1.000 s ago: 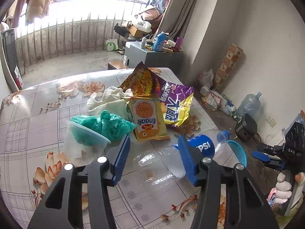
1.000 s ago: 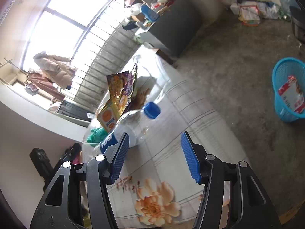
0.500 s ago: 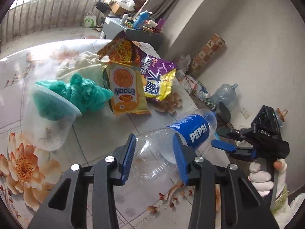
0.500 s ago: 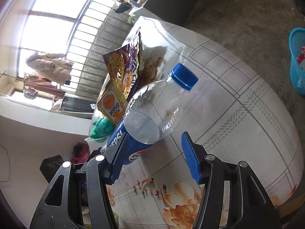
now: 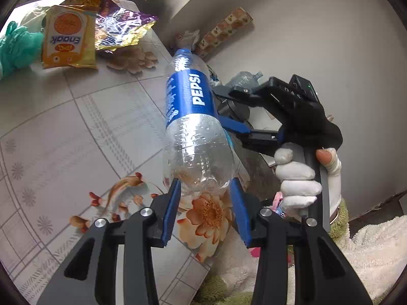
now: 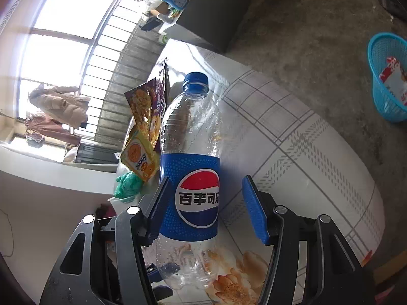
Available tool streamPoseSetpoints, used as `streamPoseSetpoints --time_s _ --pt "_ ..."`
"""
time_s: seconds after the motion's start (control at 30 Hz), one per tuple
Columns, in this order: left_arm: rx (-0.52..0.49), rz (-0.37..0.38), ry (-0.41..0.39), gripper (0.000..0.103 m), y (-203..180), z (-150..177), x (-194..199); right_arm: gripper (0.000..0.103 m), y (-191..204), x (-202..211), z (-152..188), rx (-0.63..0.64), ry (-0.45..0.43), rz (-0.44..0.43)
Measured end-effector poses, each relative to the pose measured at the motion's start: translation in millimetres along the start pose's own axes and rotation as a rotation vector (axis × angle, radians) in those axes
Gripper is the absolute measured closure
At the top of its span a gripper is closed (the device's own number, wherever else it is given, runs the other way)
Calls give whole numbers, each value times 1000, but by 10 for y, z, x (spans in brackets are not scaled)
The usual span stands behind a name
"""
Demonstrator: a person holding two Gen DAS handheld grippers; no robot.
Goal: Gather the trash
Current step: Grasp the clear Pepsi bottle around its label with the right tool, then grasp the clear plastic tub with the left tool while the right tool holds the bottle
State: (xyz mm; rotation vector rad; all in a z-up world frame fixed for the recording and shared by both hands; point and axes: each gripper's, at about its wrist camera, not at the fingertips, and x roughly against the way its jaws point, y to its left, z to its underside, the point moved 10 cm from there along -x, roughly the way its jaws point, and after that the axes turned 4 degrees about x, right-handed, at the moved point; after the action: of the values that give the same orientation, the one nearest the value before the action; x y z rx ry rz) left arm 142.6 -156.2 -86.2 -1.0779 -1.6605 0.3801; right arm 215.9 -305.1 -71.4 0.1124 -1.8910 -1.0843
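In the left wrist view a green plastic bag (image 5: 15,45) sits at ten o'clock on the flower-patterned desk (image 5: 63,132). An orange packet (image 5: 67,40) lies just beside it, and a crumpled purple bag (image 5: 119,25) lies at eleven o'clock. The left hand-held gripper (image 5: 204,190) is at six o'clock, clenched on the rounded base of a clear bottle (image 5: 189,96) with a blue label. Both blue pads press on the plastic. The bottle slants away toward twelve o'clock, with its base raised off the desk near the desk's edge. At three o'clock a gloved hand (image 5: 297,178) grips the handle of the right hand-held gripper (image 5: 223,109), whose blue fingers reach in around the bottle's label from the right. In the right wrist view the same bottle stands between the right hand-held gripper's spread jaws at six o'clock. The left pad lies against the label and the right pad is clear of it, so this gripper is released and not squeezing. The blue cap (image 6: 195,81) points toward twelve o'clock, and the snack bags show at nine o'clock behind the bottle. A blue basket (image 6: 386,76) holding a red-and-white wrapper sits on the floor (image 6: 292,25) at three o'clock, well apart from the desk.
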Motion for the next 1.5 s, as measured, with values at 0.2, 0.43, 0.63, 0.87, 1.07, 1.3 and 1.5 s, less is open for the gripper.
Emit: streamPoseSetpoints --time_s 0.2,0.43,0.63,0.87,1.07,1.3,1.5 --pt "-66 0 -46 64 -143 -44 92 42 39 -26 -111 71 11 48" --pt "13 -80 -122 64 166 -175 290 40 142 -205 -87 144 69 60" --pt "60 -168 -205 64 380 -285 498 47 290 -361 -5 197 136 29" --pt "92 -263 -310 64 608 -455 794 48 350 -323 39 284 122 65" --pt "41 -439 -466 64 769 -674 1186 48 307 -206 123 355 116 126" --pt "34 -649 -556 48 1119 -779 1605 48 258 -165 180 357 115 124" --pt "34 -769 -505 43 1535 -798 1648 48 284 -180 185 362 117 131"
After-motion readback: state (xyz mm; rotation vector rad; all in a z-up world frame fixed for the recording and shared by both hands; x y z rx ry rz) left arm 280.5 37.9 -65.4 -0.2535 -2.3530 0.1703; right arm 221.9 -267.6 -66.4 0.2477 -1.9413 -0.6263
